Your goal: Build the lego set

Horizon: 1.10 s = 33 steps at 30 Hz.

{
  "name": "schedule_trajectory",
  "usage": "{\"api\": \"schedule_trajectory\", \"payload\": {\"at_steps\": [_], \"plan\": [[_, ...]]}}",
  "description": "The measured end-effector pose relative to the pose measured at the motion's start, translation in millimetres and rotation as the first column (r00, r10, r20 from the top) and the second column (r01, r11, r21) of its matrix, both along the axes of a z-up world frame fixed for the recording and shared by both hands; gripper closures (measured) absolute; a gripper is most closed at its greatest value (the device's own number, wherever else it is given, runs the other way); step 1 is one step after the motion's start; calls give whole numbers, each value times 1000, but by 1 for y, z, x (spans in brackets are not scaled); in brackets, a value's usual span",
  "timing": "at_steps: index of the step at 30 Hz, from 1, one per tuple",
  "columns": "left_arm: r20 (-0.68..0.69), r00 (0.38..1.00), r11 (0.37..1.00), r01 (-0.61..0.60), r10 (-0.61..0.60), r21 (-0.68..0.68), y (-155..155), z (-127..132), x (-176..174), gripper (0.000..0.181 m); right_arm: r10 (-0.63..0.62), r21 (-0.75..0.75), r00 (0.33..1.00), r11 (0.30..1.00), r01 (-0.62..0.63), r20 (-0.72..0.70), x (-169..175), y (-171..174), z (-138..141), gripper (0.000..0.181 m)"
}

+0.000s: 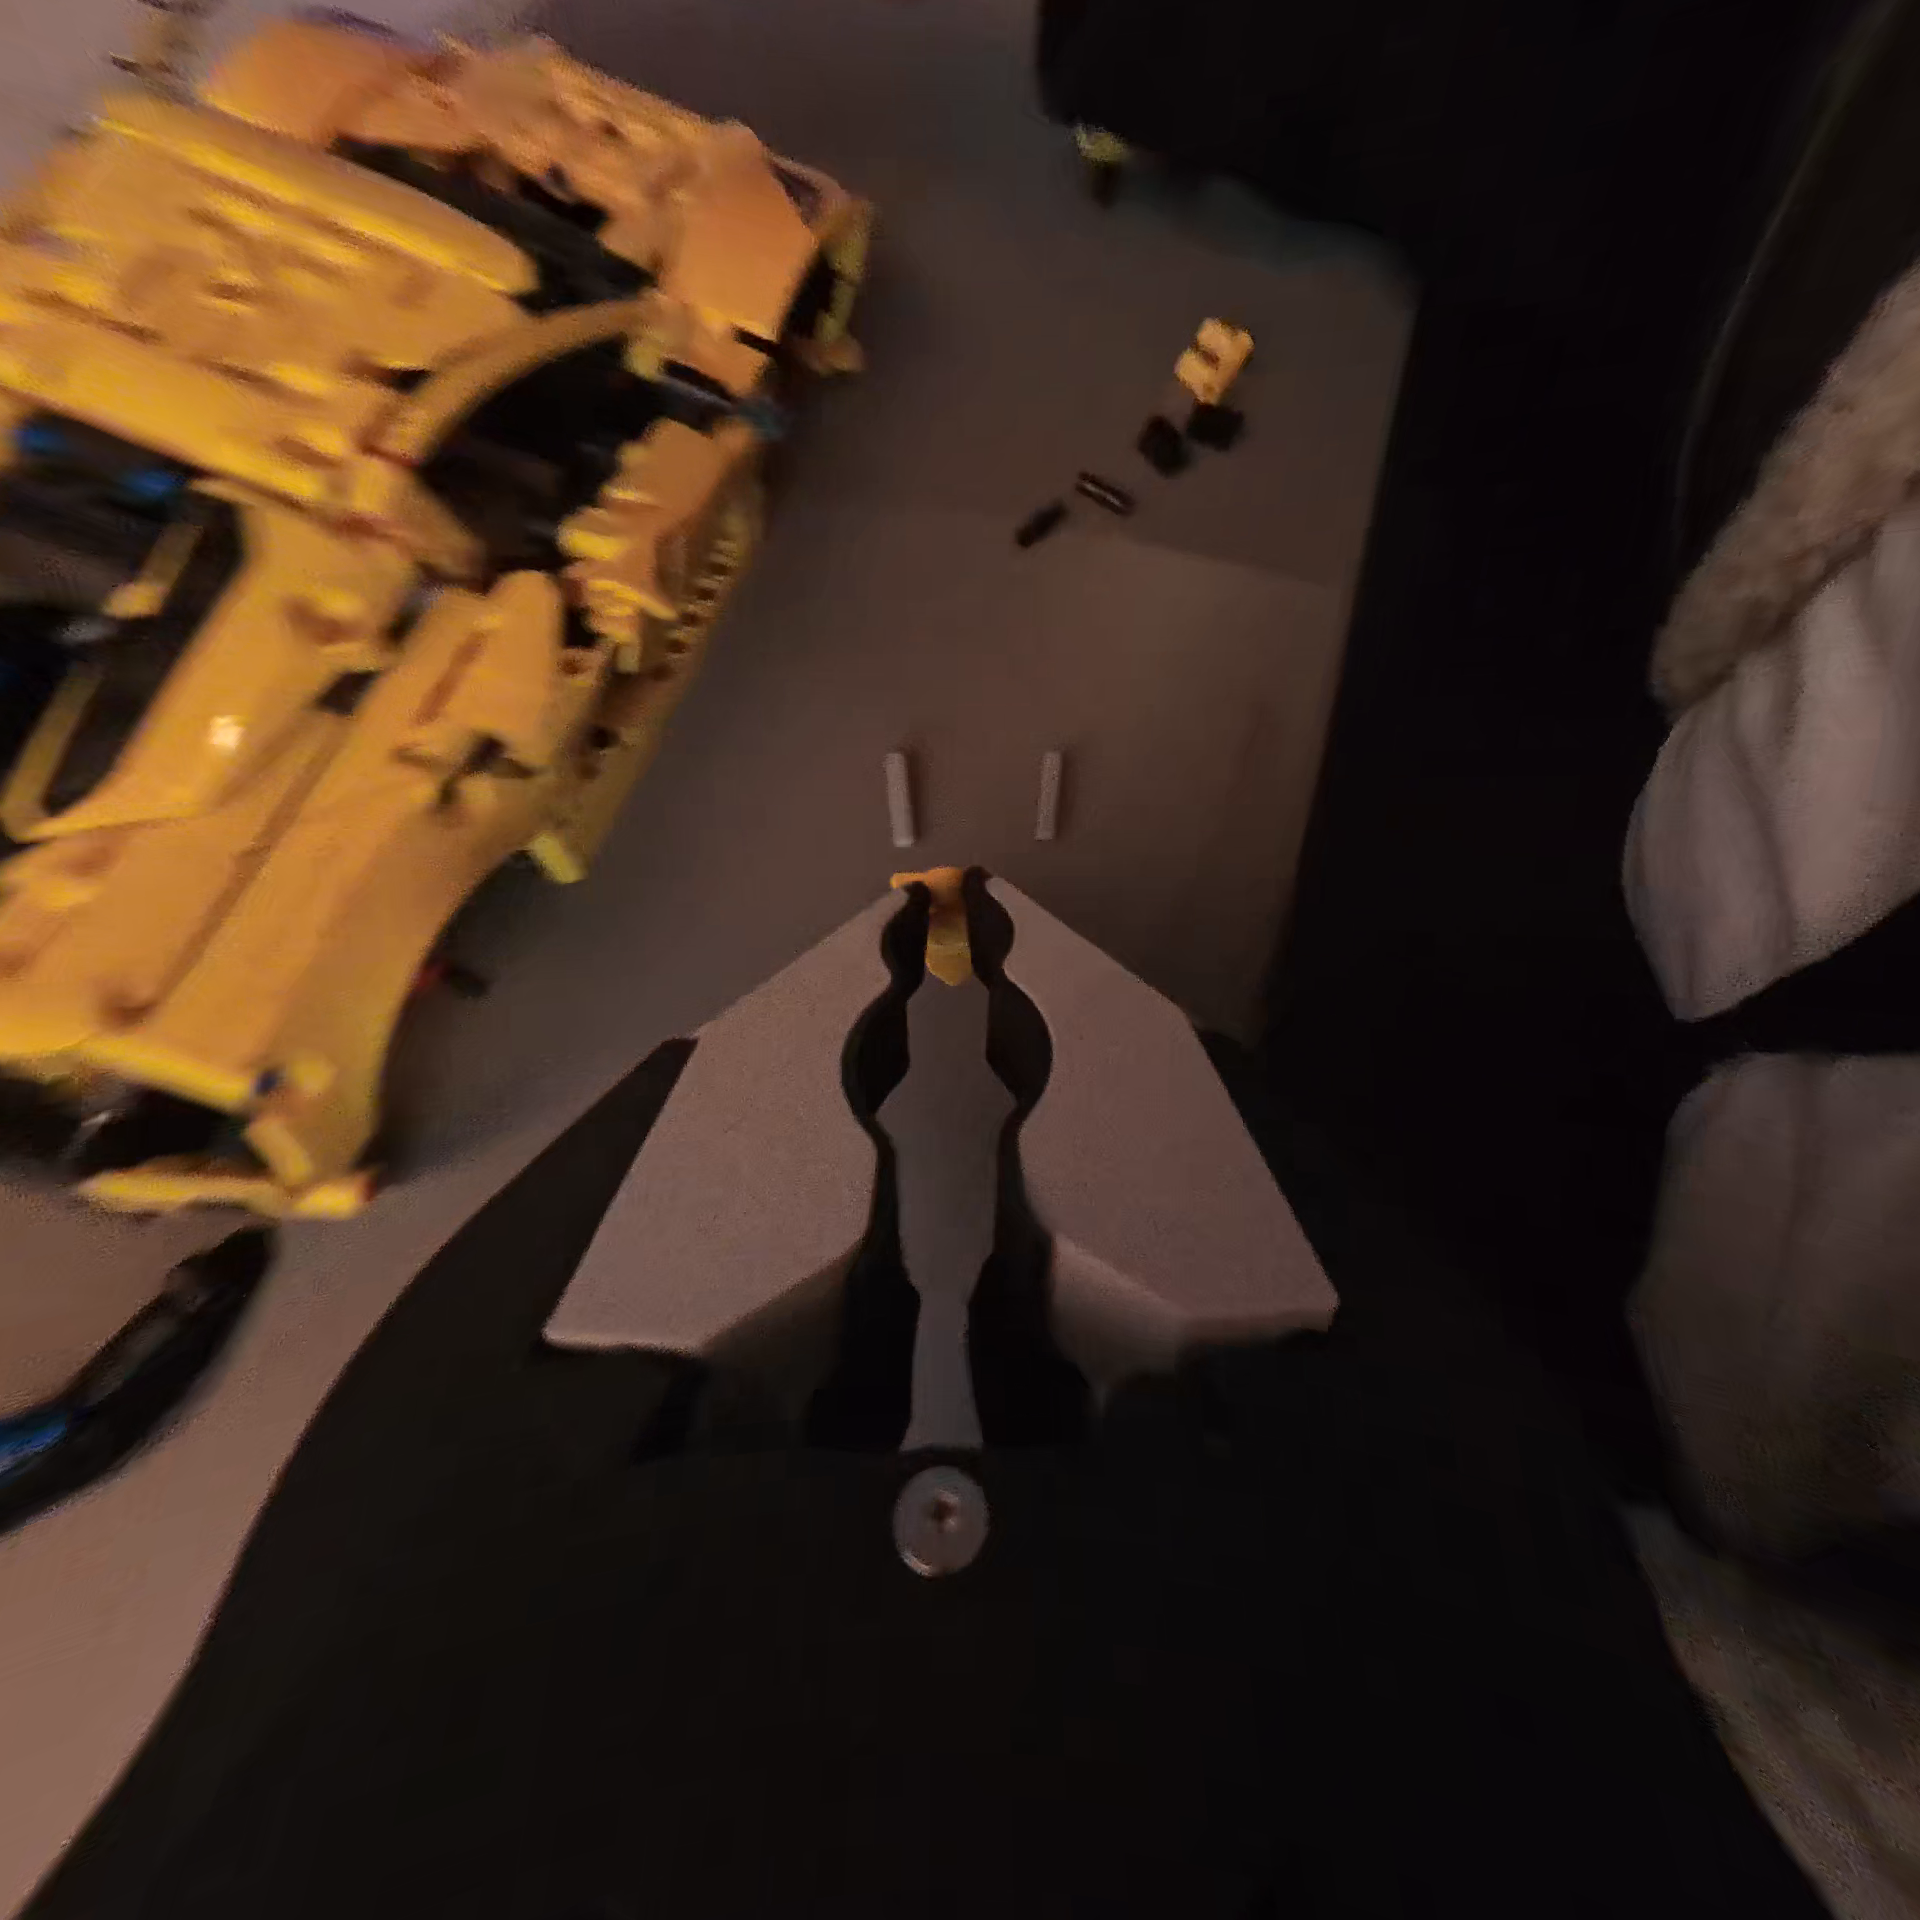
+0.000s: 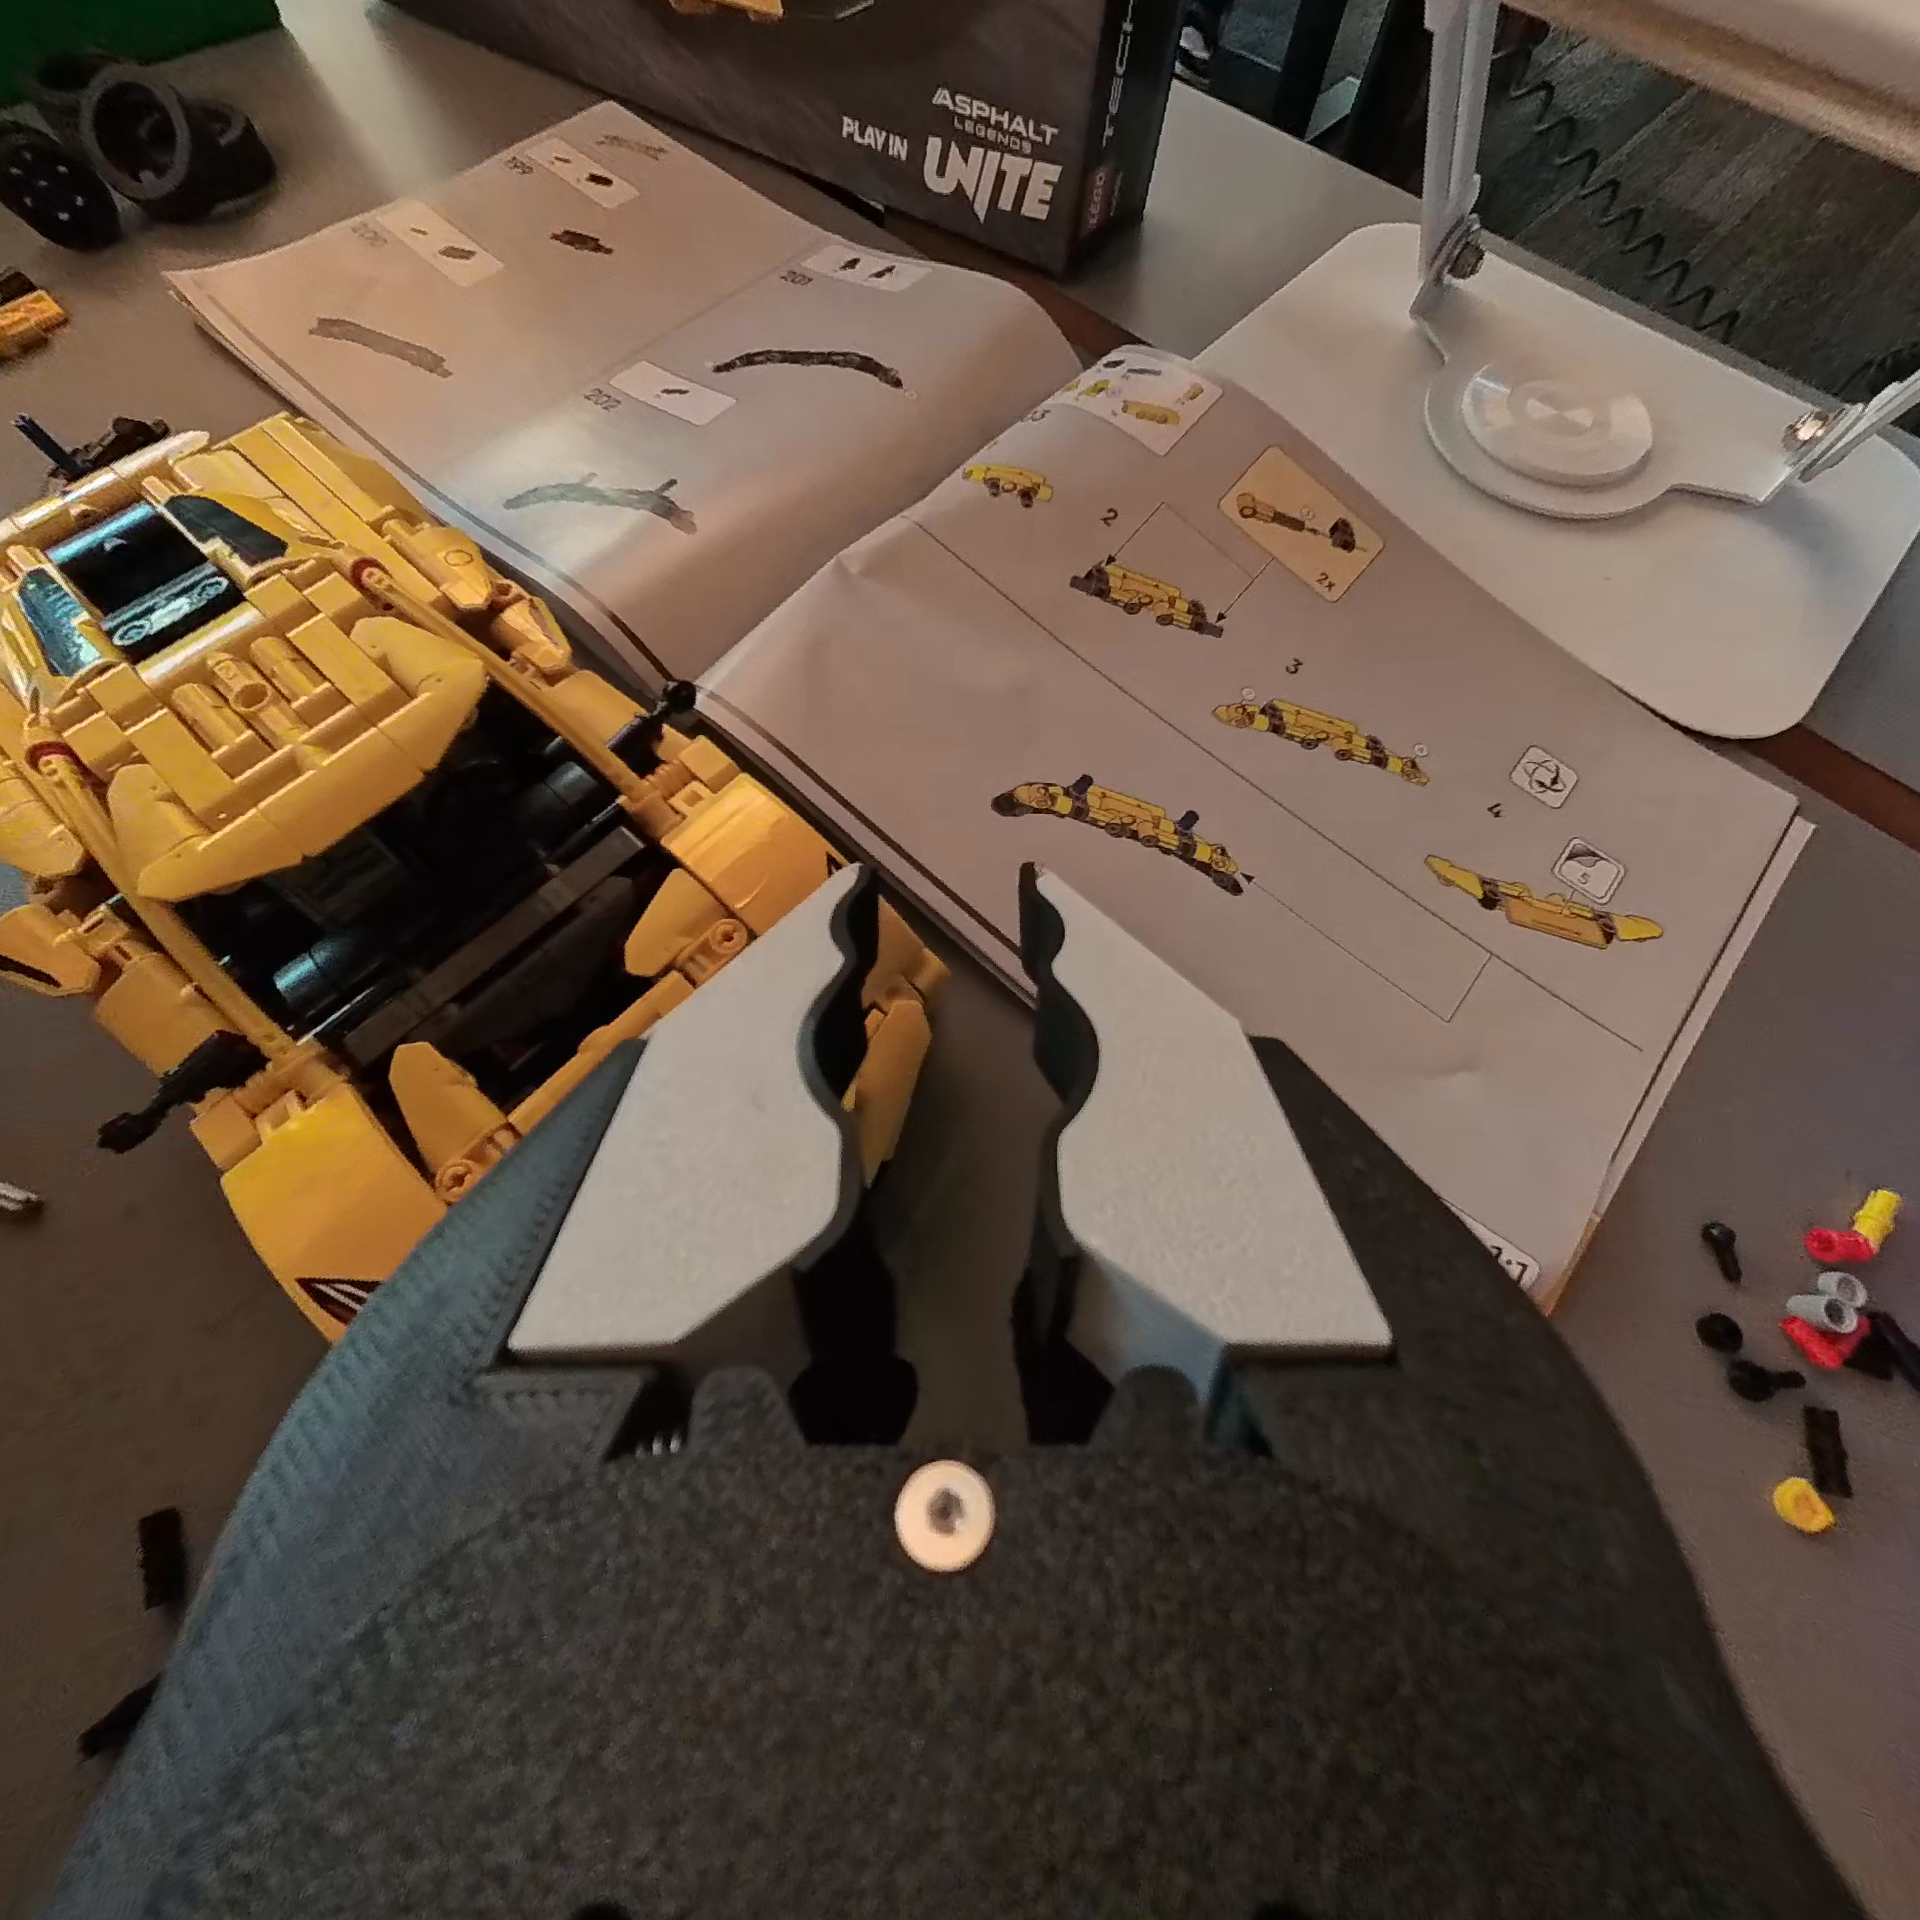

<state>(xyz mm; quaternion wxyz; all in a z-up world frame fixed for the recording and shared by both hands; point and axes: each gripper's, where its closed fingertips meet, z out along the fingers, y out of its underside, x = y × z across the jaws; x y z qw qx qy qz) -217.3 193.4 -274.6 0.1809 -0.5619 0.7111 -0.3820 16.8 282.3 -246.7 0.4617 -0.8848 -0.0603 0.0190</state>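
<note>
A large yellow lego car (image 1: 343,582) fills the left of the blurred left wrist view; in the right wrist view the car (image 2: 343,810) lies at left. My left gripper (image 1: 943,883) is shut on a small yellow lego piece (image 1: 945,940), held above the table, right of the car. Two light grey axle pins (image 1: 902,795) lie just beyond its tips. My right gripper (image 2: 945,883) is open and empty, hovering over the car's right edge and the open instruction booklet (image 2: 1143,707).
Small black and yellow parts (image 1: 1195,416) lie farther ahead on the table. Loose red, yellow, grey and black pieces (image 2: 1818,1320) lie at right. A dark box (image 2: 935,114), black wheels (image 2: 125,156) and a white lamp base (image 2: 1621,561) stand behind. A pale cushion-like thing (image 1: 1787,831) is at right. My hands' fingertips stand some 25 centimeters from each other.
</note>
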Motion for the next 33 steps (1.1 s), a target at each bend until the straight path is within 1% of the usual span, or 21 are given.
{"api": "schedule_trajectory", "payload": {"at_steps": [3,5,7,9,10,11,13,15,17,19,22,25,28,30,33], "plan": [[-56,998,995,33,-28,96,-10,-18,3,174,1,5,1000,1000,-1,-1,0,0,2,155],[-72,997,988,41,-30,149,-10,-23,3,174,2,12,1000,1000,-2,-5,0,0,3,155],[-72,997,988,36,-25,153,-10,-24,4,174,3,16,1000,1000,-3,-10,-1,0,4,155],[-72,997,992,21,-12,126,-9,-23,3,173,4,15,1000,1000,-4,-6,-2,0,5,155],[-69,998,994,-1,9,106,-7,-22,1,167,4,14,1000,1000,-4,-1,-1,0,4,155],[-53,998,997,-32,36,71,-4,-17,-1,156,3,14,1000,1000,-3,4,-1,0,5,155],[23,992,992,-126,126,-24,12,3,-11,152,2,17,1000,1000,-2,6,-1,0,5,155],[92,956,959,-275,280,-67,48,21,-32,152,2,13,1000,1000,-2,0,0,0,4,154],[106,885,889,-458,454,7,99,23,-68,153,3,8,1000,1000,-3,-2,0,0,2,154],[105,795,787,-606,597,116,142,20,-112,152,5,0,1000,1000,-5,0,-1,1,-1,154],[47,658,634,-741,752,223,185,13,-175,152,8,-12,1000,1000,-8,2,-2,1,-5,154],[8,524,502,-819,851,278,217,7,-222,152,11,-17,1000,1000,-11,4,-3,2,-7,155],[-7,426,407,-860,905,308,241,1,-251,152,14,-24,1000,1000,-14,5,-4,2,-8,155],[-30,388,375,-866,921,332,252,-6,-265,152,12,-21,1000,1000,-12,14,-3,1,-8,155],[-26,337,323,-875,941,360,268,-8,-281,152,10,-22,1000,1000,-10,17,-2,1,-8,155]]}}
